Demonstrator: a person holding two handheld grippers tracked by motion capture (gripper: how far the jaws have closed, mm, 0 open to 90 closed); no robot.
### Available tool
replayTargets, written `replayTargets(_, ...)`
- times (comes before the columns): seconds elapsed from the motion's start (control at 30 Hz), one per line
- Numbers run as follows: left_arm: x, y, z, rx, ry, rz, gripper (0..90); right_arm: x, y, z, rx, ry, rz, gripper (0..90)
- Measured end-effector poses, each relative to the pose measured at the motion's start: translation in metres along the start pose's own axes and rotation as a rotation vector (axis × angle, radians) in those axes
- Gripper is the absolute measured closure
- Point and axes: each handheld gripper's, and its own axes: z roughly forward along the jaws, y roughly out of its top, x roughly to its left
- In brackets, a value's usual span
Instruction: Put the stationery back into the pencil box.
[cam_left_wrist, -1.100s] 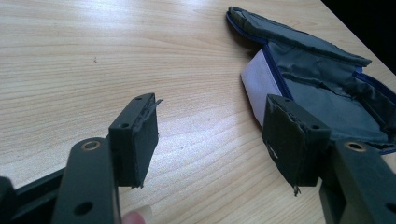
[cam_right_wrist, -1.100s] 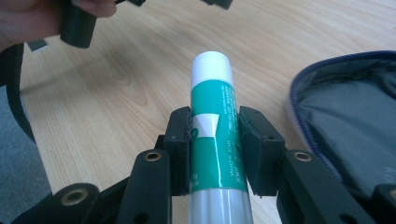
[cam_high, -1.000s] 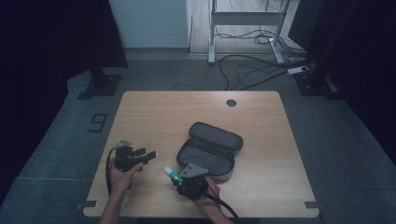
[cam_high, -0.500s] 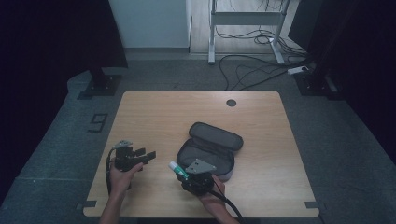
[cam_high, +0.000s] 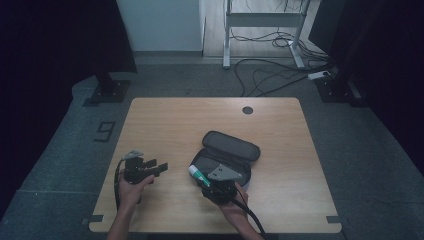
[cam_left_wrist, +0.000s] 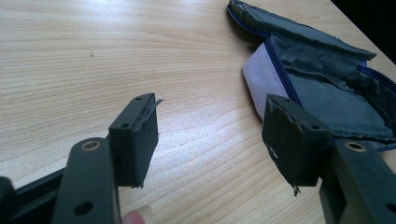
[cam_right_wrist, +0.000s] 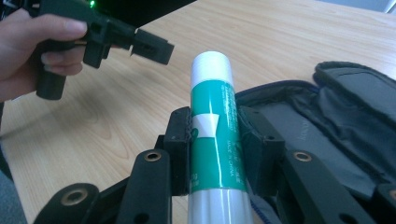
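Here two tools are at work, one in each hand. The right tool (cam_right_wrist: 212, 140) is clamped on one glue stick (cam_right_wrist: 214, 126), green and white with a white cap; its two jaws press the stick's sides about midway along, and the cap end juts out past the jaw tips. In the high view the right tool (cam_high: 212, 181) sits at the near left edge of one dark zip pouch (cam_high: 227, 155), with the glue stick (cam_high: 199, 174) slanting out to its left. The pouch lies open, lid folded back beyond the tool, and in the right gripper view its dark lining (cam_right_wrist: 322, 121) lies just right of the jaws.

The left tool (cam_left_wrist: 210, 135) has its two jaws well apart with nothing between them, above bare wood, the pouch (cam_left_wrist: 317, 88) ahead and to its right. In the high view the left tool (cam_high: 152, 167) is held by the left hand (cam_high: 131, 190), apart from the pouch, pointing towards it. One wooden worktop (cam_high: 175, 125) carries everything; one dark round hole (cam_high: 247, 110) lies near its far edge.
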Motion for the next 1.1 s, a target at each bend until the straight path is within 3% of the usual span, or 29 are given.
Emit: replayTargets(1.1, 0.000, -0.001, 0.001, 0.002, 0.000, -0.003, 36.3, -0.040, 0.006, -0.020, -0.064, -0.087, 0.088, 64.8)
